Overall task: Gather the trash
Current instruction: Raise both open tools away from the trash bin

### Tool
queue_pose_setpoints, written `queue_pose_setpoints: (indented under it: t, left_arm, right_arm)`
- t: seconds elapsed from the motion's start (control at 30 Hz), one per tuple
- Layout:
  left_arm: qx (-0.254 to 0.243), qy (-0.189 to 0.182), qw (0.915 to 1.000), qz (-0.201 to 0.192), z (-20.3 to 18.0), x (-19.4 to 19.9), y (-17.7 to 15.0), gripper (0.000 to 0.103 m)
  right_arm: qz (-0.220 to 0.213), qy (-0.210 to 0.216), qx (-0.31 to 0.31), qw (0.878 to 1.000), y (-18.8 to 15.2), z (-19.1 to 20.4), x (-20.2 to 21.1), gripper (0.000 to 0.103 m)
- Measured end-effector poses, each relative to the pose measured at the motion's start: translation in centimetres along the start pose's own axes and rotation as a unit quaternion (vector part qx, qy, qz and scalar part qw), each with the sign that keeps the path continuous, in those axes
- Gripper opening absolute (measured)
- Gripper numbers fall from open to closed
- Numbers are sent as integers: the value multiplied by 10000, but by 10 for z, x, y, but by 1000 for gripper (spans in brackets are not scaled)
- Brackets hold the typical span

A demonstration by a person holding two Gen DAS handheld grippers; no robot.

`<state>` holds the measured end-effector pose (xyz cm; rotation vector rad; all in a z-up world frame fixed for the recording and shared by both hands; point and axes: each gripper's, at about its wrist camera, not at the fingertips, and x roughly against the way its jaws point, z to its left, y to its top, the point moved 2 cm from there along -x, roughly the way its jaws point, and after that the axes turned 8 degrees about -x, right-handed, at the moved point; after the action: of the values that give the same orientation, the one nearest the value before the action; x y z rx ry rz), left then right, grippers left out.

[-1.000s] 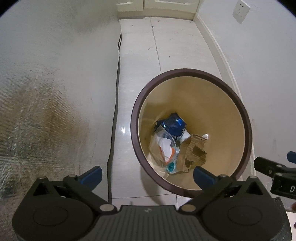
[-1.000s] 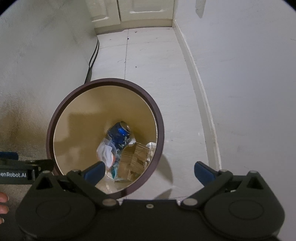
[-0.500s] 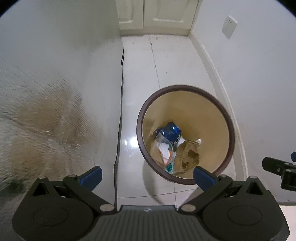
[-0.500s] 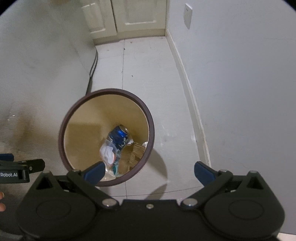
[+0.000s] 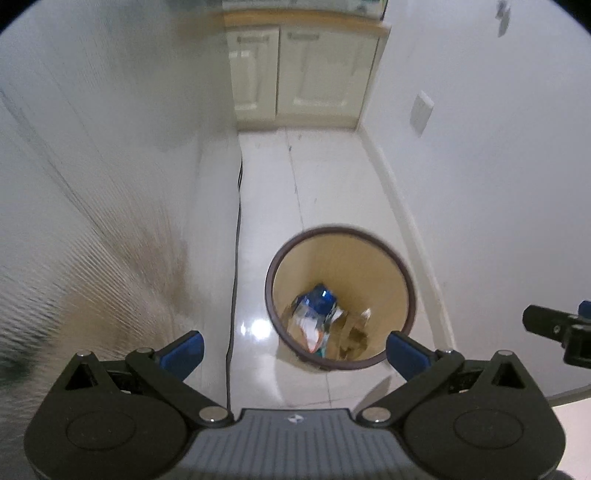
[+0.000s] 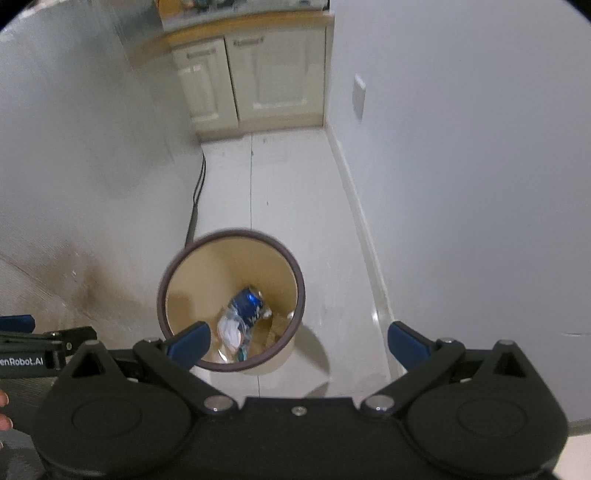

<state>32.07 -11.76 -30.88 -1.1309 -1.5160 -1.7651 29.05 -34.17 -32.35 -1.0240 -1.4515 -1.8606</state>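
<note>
My left claw (image 5: 293, 349) is spread wide apart with nothing between its blue fingertips (image 5: 183, 349), and my right claw (image 6: 297, 341) is spread just as wide and holds nothing either. Both hang above the bin (image 5: 402, 273), a round tan bucket with a dark brown rim that stands on the pale tiled floor (image 5: 317, 184).

The trash lies at the bottom of the bin: a crushed blue can (image 5: 320, 300), a crumpled clear and white wrapper (image 5: 308, 326) just beside it, and a scrap of brown cardboard (image 5: 352, 334) on the side nearer the right wall. In the right wrist view the bin (image 6: 173, 280) sits behind my left fingertip, and the can (image 6: 246, 302) is blurred.

A black cable (image 5: 236, 258) runs along the floor left of the bin, beside a pale wall. Beyond the bin stands a cream cabinet (image 5: 299, 74) under a worktop (image 6: 251, 22). A white wall socket (image 5: 421, 110) sits on the wall right of the bin.
</note>
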Motion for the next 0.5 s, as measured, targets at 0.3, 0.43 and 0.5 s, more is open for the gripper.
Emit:
queue_pose_setpoints:
  t: [0.3, 0.43, 0.5]
  left_arm:
    - [-64, -100, 9959, -895, -10, 83, 14, 103]
    - [-148, -125, 9914, -1295, -16, 121, 17, 103]
    - [-169, -113, 9886, -1490, -18, 138, 18, 103]
  right_arm:
    - [-797, 45, 64, 9968, 9, 0, 82, 103]
    - [-1219, 60, 95, 9925, 15, 1, 121, 103]
    - [-1414, 103, 84, 9899, 18, 1, 140, 103]
